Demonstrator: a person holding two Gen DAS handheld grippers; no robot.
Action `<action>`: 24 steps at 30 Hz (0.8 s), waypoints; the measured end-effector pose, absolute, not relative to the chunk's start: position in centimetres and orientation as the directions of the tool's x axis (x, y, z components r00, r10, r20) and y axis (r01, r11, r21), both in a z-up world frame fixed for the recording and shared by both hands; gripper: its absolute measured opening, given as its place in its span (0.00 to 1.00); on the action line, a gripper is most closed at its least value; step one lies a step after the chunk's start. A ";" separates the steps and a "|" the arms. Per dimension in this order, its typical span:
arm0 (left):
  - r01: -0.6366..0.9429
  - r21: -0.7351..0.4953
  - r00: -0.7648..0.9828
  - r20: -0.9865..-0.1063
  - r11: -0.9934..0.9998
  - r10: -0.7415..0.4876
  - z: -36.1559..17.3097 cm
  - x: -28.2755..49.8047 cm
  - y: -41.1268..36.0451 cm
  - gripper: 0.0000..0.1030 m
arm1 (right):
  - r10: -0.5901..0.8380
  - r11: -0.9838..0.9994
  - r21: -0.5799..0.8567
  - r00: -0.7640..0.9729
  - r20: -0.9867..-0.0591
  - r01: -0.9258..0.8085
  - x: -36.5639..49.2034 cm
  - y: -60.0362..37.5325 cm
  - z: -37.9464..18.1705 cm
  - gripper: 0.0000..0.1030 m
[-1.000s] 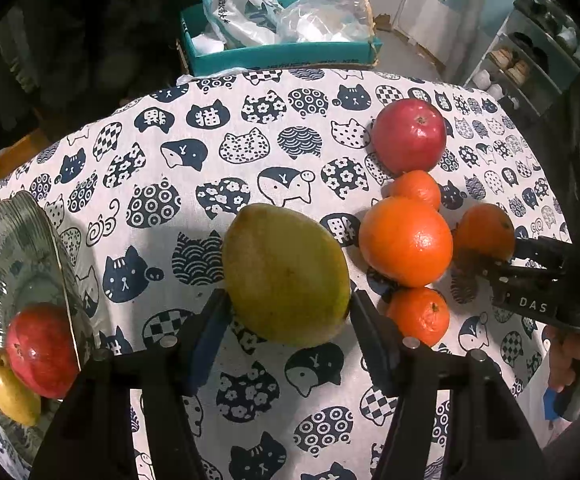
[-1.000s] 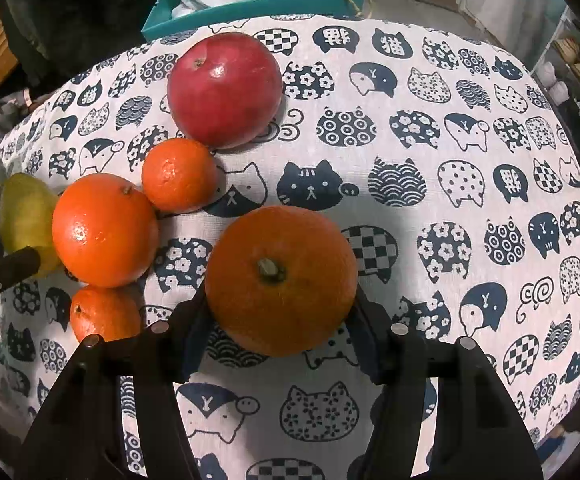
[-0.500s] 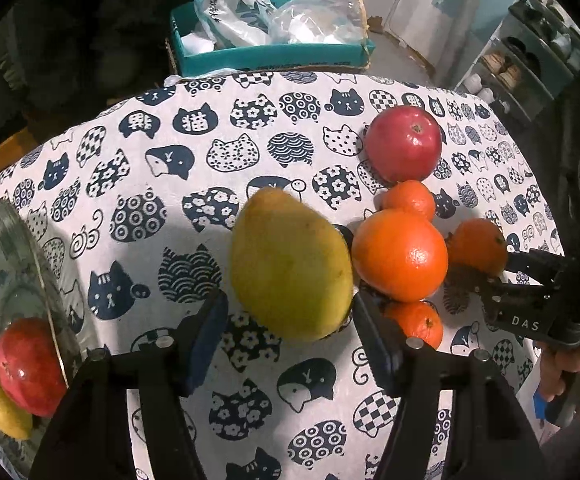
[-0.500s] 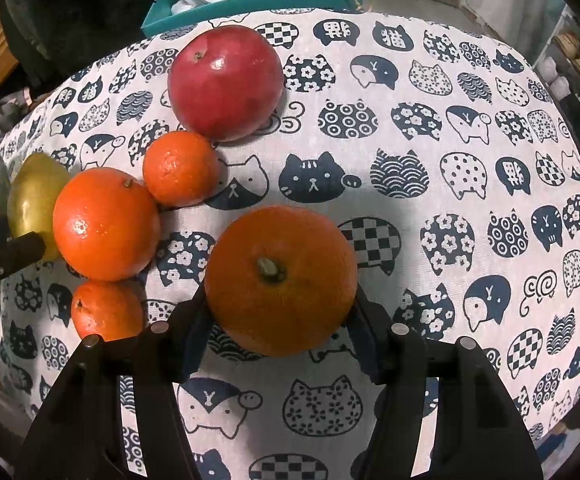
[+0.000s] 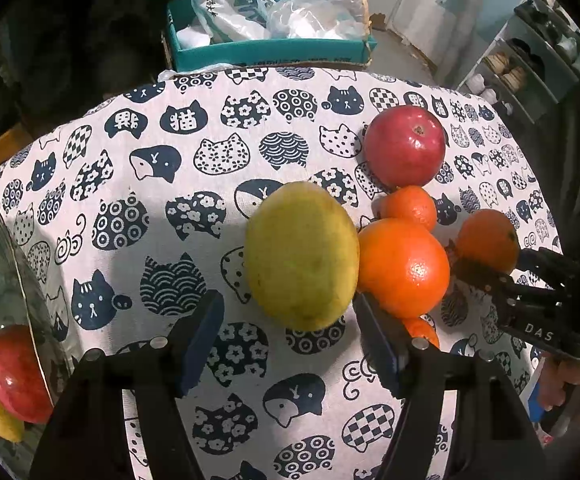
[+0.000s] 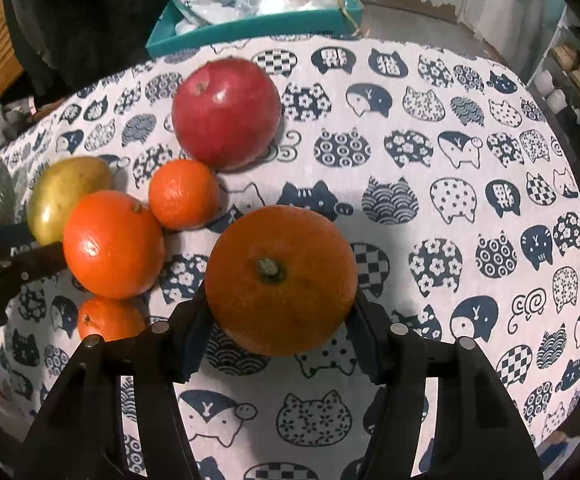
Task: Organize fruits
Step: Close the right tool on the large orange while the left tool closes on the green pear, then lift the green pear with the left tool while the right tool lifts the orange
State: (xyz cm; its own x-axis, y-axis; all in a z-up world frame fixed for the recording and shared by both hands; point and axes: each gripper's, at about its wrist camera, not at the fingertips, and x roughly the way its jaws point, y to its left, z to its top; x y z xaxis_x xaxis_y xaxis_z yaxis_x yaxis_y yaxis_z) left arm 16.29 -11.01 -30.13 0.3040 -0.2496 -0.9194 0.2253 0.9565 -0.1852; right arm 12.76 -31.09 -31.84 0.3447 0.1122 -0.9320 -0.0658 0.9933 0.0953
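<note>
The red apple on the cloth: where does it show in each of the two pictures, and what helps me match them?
Left wrist view: the apple lies upper right, past the small orange.
Right wrist view: the apple lies upper left of middle, above the same small orange.
Shared landmark: the teal box beyond the table's far edge.

The left gripper (image 5: 290, 336) points steeply down, its jaws just opening, pads touching nothing. At its three o'clock, the right gripper (image 6: 278, 320) stays clamped, a hand (image 5: 578, 384) behind it.
</note>
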 end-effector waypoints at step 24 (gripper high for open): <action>0.150 -0.320 0.299 -0.887 0.936 -0.351 -30.6 19.0 -10.2 0.74 | 0.146 0.988 0.111 0.415 -0.898 -0.108 13.8 -30.1 -28.7 0.59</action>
